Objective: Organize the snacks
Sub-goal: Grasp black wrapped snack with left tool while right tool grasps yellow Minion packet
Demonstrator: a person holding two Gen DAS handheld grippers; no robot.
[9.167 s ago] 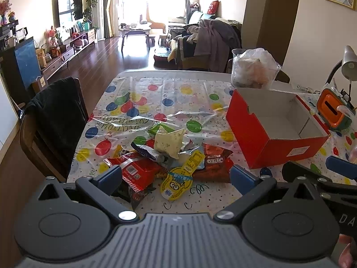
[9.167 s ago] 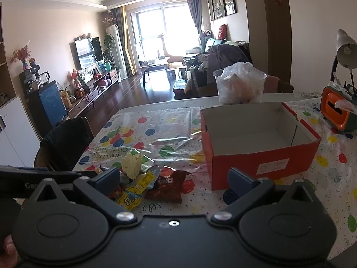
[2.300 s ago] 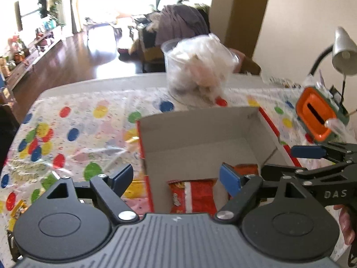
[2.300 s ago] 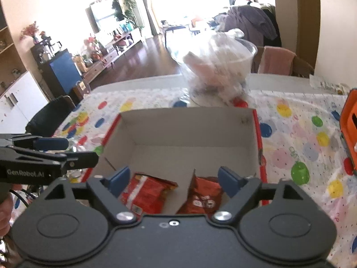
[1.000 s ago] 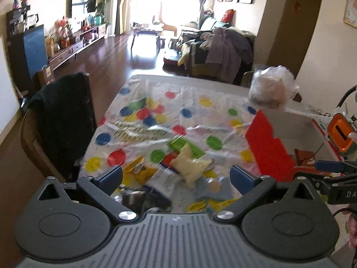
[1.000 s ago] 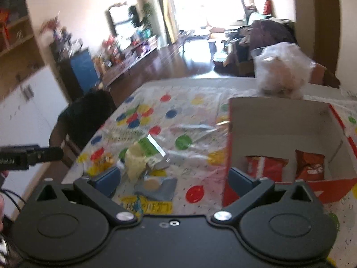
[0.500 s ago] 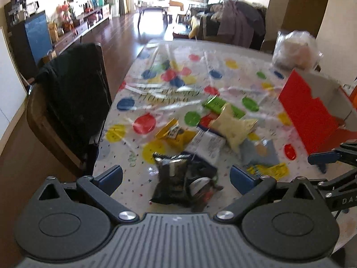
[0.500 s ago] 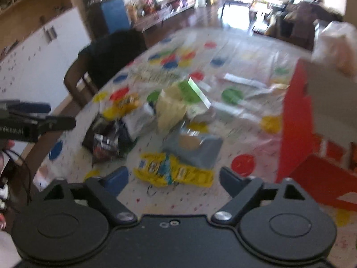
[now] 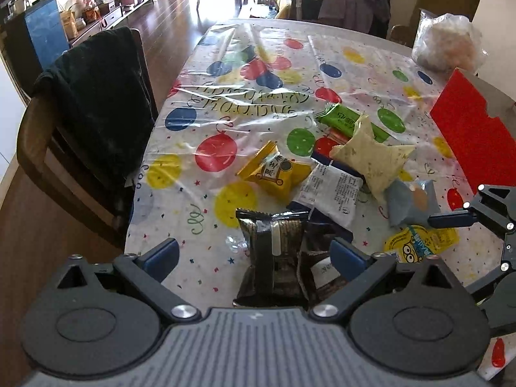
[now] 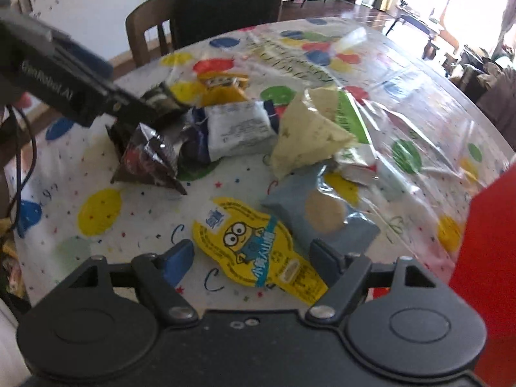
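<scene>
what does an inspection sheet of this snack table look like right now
surface: table under a balloon-print plastic cover.
job's things: loose snacks in a heap; dark packet, yellow cartoon packet, pale blue packet; red box at the right.
clutter: bagged tub at the far edge.
grippers: left gripper closing, straddling the dark packet; right gripper open over the yellow cartoon packet.
cables: black cable by the left hand.
surroundings: chair draped in dark cloth.
</scene>
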